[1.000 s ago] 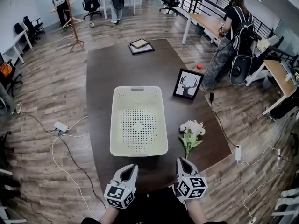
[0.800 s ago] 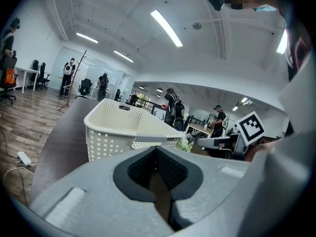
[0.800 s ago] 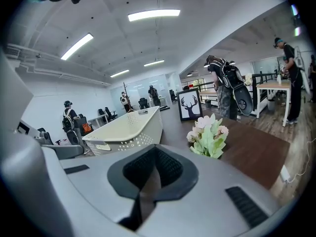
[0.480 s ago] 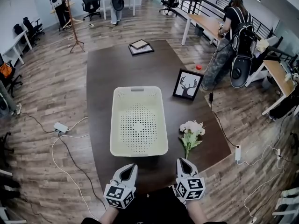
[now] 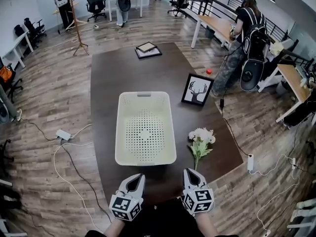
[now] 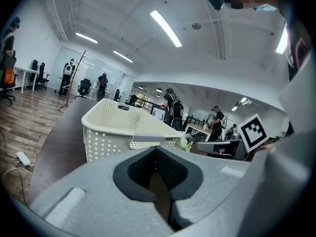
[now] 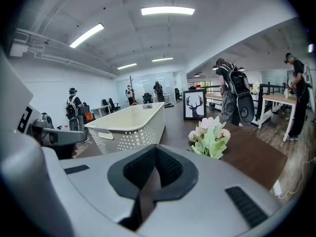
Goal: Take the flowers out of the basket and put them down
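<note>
A bunch of white flowers with green stems [image 5: 201,142] lies on the dark table [image 5: 163,73], just right of the cream perforated basket [image 5: 145,128], which holds nothing. The right gripper view shows the flowers [image 7: 211,135] ahead and to the right, the basket [image 7: 131,121] to the left. My left gripper [image 5: 136,181] and right gripper [image 5: 189,176] hover side by side at the table's near edge, both shut with nothing in them. The left gripper view looks at the basket [image 6: 123,128] from its near end.
A framed deer picture [image 5: 198,89] stands on the table behind the flowers, and a flat frame [image 5: 148,49] lies at the far end. A person with a backpack [image 5: 249,38] stands right of the table. Cables and a power strip [image 5: 64,134] lie on the floor.
The right gripper has drifted slightly left and toward me. The view has shifted a little; flowers and basket stay where they were.
</note>
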Demonstrator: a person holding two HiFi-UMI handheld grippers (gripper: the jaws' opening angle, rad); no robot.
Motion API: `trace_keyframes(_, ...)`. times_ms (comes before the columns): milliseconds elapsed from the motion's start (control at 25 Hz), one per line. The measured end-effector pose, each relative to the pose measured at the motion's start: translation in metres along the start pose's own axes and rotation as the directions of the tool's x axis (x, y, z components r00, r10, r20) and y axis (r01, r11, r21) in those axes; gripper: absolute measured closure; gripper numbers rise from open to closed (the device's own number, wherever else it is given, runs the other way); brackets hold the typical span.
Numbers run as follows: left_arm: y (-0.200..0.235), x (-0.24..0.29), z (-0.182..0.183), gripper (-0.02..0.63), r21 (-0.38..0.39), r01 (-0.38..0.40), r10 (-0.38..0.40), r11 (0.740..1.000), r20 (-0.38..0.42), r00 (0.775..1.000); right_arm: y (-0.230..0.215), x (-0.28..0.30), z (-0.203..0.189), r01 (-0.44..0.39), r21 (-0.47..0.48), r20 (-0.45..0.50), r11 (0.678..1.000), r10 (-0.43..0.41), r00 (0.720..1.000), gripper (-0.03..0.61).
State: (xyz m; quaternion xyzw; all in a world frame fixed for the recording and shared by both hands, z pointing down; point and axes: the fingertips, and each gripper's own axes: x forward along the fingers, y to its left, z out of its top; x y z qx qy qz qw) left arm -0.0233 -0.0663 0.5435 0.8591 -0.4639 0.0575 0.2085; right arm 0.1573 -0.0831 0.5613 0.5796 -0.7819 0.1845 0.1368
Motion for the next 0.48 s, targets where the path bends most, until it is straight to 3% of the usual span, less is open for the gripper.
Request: trace_keyframes(480, -0.003, -0.004, -0.001, 0.604, 0.011, 0.003, -0.003, 1.0, 0.004, 1.0, 0.004, -0.003, -0.012, -0.014, -0.006, -0.019, 1.0, 0.014, 1.0, 0.572)
